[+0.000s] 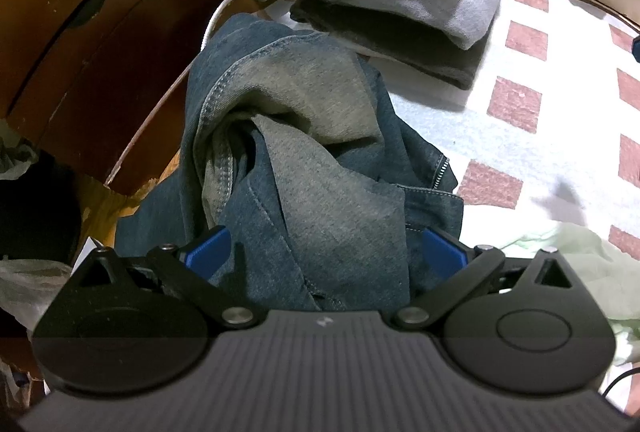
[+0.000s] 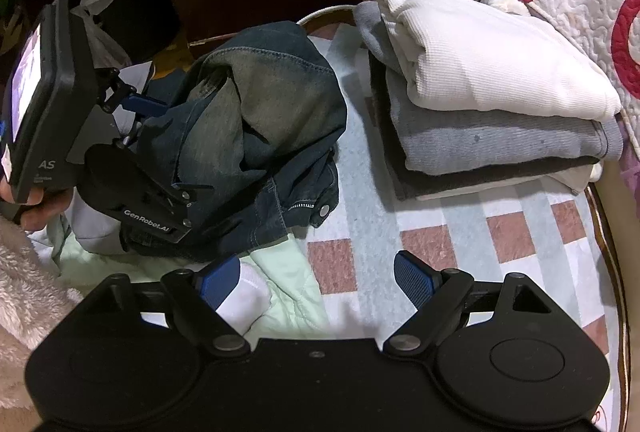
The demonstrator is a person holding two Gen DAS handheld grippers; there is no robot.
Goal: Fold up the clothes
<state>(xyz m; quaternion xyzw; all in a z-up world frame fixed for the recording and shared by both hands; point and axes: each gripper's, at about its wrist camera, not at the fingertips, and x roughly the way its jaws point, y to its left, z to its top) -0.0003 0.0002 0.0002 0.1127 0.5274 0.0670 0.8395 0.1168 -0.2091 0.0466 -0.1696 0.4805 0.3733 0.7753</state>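
- Left gripper (image 1: 326,252): jaws spread wide, bunched jeans (image 1: 296,136) between them.
- Right gripper (image 2: 318,278): jaws spread, empty, over the bed (image 2: 436,240).
- Jeans ahead-left of right jaws; folded stack (image 2: 492,100) ahead-right.

Left gripper (image 1: 324,252): ribbed dark-grey body, two round black housings, black linkage arms with silver pivot screws, blue ridged finger pads (image 1: 210,250). Right gripper (image 2: 318,278): matching black build. From the right wrist view, the left unit's side reads "GenRobot.AI" and "AS".
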